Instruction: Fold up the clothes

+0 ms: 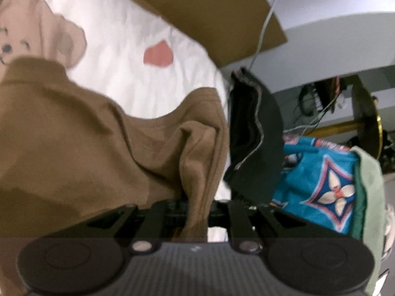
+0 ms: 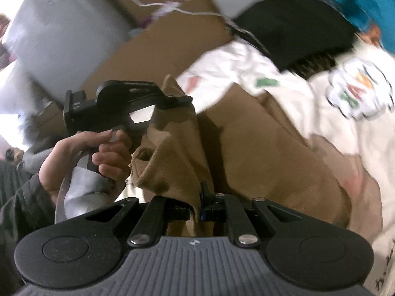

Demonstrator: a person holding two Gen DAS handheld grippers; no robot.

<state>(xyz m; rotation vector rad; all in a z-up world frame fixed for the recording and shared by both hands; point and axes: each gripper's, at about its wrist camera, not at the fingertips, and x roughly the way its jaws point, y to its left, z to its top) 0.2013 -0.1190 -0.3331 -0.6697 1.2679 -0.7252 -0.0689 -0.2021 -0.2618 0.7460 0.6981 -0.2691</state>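
1. Left wrist view: the left gripper sits at the bottom centre of the frame. Its jaws are nearly pressed together, pinching a bunched fold of the brown garment.
2. The garment rises from the jaws and spreads across the left and centre of the frame, draped and creased over a white sheet.
3. The sheet carries a pink patch at upper centre and a tan bear print at upper left, partly covered by the garment's upper edge.
4. Just right of the garment lies a dark cloth. Further right are a teal printed cloth and a green cloth at the right edge.
5. A cardboard sheet fills the top centre, with a white cable crossing it.
6. Right wrist view: the right gripper is at the bottom centre. Its jaws are almost shut and clamp a thin edge of the brown garment.
7. The garment runs from the jaws up the centre and out to the right, lying on the sheet.
8. At centre left, a hand grips the handle of the left gripper, whose tips bite the garment's raised corner.
9. The dark cloth sits at upper right, the teal cloth in the top right corner, cardboard at upper centre.
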